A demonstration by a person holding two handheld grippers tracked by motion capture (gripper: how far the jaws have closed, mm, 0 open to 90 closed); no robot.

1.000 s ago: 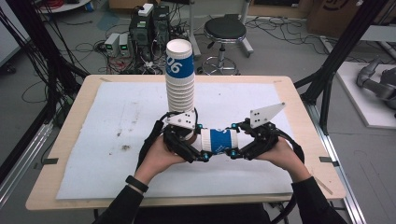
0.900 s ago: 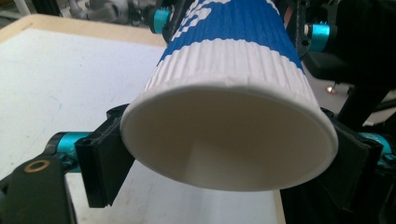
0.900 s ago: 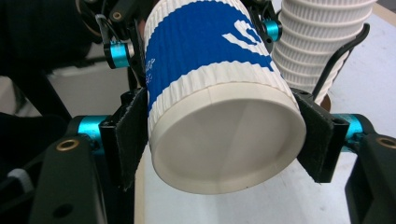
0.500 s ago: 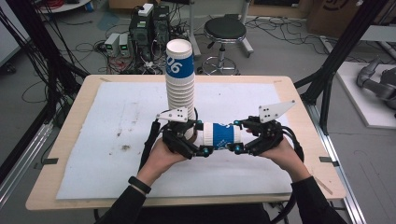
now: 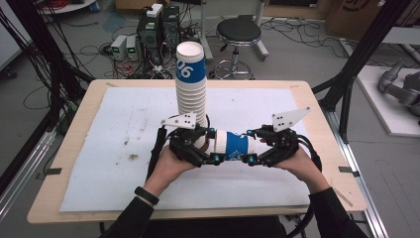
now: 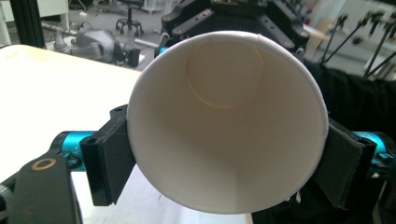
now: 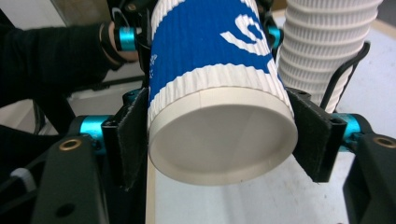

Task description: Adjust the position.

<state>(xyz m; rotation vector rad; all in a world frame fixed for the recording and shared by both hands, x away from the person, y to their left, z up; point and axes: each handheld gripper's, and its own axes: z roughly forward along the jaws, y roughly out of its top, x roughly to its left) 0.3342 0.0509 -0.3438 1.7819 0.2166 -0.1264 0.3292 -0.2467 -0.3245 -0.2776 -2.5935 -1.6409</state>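
Inside, an empty paper cup (image 6: 226, 121).

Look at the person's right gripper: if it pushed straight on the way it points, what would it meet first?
The right gripper points leftward along the lying cup clamped at its base end. Pushed on, the cup's open end would press further into the left gripper, which clamps its rim. The cup stack stands just behind.

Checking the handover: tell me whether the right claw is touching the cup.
Touching. The right gripper view shows the right claw with both black jaws pressed against the ribbed sides of the cup near its base.
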